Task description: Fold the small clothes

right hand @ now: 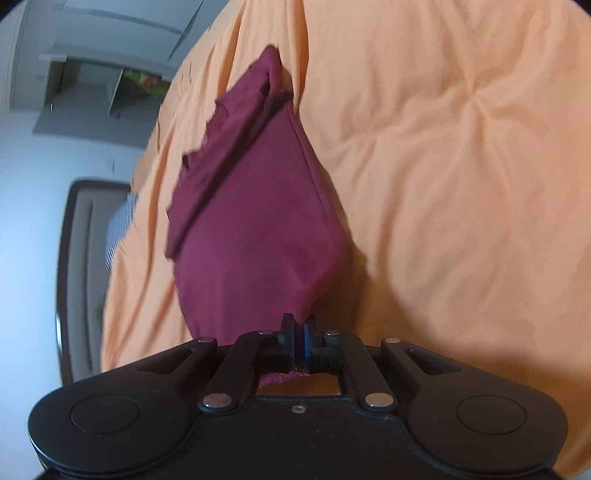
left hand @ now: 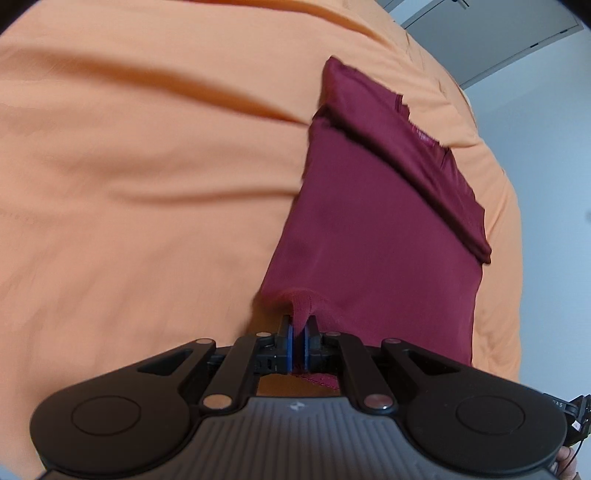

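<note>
A small maroon garment (left hand: 376, 221) lies on an orange bedspread (left hand: 147, 166), with its near edge lifted off the cover. My left gripper (left hand: 299, 321) is shut on a pinch of that near edge, and cloth shows between the blue pads. In the right wrist view the same maroon garment (right hand: 251, 229) stretches away from my right gripper (right hand: 299, 319), which is shut on another pinch of its near edge. A folded band runs across the far part of the cloth. The far end rests on the bedspread (right hand: 461, 166).
White wall and cupboard doors (left hand: 498, 33) stand beyond the bed in the left wrist view. In the right wrist view a dark-framed headboard (right hand: 77, 258), a checked pillow (right hand: 120, 225) and a shelf unit (right hand: 92, 85) lie at the left.
</note>
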A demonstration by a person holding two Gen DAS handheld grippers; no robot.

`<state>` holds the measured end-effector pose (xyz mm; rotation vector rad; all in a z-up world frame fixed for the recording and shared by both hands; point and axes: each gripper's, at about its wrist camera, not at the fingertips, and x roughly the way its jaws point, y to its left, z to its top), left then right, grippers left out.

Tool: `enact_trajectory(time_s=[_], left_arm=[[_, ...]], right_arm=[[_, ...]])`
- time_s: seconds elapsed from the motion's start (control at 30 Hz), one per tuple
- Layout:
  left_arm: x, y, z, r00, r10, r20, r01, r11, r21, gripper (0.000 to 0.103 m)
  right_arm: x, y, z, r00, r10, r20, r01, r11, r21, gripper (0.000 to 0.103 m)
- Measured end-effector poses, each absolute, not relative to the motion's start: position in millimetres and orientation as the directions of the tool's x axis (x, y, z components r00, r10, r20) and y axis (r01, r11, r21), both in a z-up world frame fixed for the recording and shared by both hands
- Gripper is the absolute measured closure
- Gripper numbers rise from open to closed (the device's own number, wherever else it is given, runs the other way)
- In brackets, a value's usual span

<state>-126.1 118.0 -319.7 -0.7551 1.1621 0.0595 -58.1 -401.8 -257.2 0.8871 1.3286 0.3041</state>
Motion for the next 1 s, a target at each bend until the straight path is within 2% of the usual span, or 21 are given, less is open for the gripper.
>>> enact_trajectory(time_s=[0.3,0.4,0.43,0.5,0.53,0.57,0.6,0.67,0.73,0.8,0.9,1.0], left_arm=[[-22.8,118.5,-338.2,0.356,-0.303,-0.884,-0.396,0.808,-0.436,0.096],[-4.1,113.3,-344.0,0.324,-0.283,-0.903,-0.377,0.837,-0.397,0.092],[-2.4,113.2,-344.0,0.321,-0.282,-0.904,-0.372,0.840,-0.395,0.087],[-2.4,117.8,-339.7,0.336,-0.273,-0.901,-0.366,0.844,-0.393,0.070],[-3.6,121.1,-334.9,0.355,-0.257,-0.899,-0.363,0.848,-0.385,0.057],[-5.2,125.4,-328.9,0.379,-0.238,-0.894,-0.362,0.851,-0.380,0.049],[-7.0,130.4,-322.8,0.405,-0.221,-0.887,-0.358,0.855,-0.376,0.047],[-11.6,138.1,-311.8,0.443,-0.192,-0.876,-0.334,0.871,-0.360,0.046],[-14.6,139.2,-303.2,0.464,-0.160,-0.871,-0.272,0.910,-0.313,0.046],[-20.1,130.2,-296.6,0.487,-0.106,-0.867,-0.155,0.966,-0.205,0.045],[-28.3,104.6,-293.3,0.515,-0.042,-0.856,0.091,0.996,0.006,0.045],[-36.5,80.7,-293.9,0.527,-0.071,-0.847,0.328,0.936,0.126,0.045]], right_arm=[[37.3,-366.7,-263.2,0.292,0.587,-0.755,0.345,0.672,0.655,0.098],[60.7,-354.5,-272.5,0.278,0.551,-0.787,0.362,0.699,0.617,0.094],[65.6,-351.4,-275.9,0.269,0.543,-0.796,0.362,0.709,0.606,0.091],[71.5,-347.0,-281.4,0.256,0.531,-0.807,0.365,0.721,0.590,0.088],[72.5,-346.9,-282.6,0.262,0.531,-0.806,0.359,0.722,0.592,0.087],[73.3,-346.6,-282.2,0.264,0.530,-0.806,0.353,0.725,0.592,0.085],[73.8,-347.7,-280.8,0.267,0.532,-0.804,0.351,0.723,0.595,0.082],[73.7,-350.9,-274.1,0.295,0.537,-0.790,0.333,0.717,0.612,0.065],[74.2,-357.6,-263.7,0.339,0.540,-0.770,0.305,0.711,0.633,0.063],[74.1,-365.3,-254.6,0.374,0.542,-0.753,0.291,0.702,0.650,0.057],[73.6,-366.7,-239.6,0.391,0.513,-0.764,0.204,0.762,0.615,0.055],[70.3,-367.0,-229.8,0.392,0.504,-0.769,0.141,0.793,0.592,0.053]])
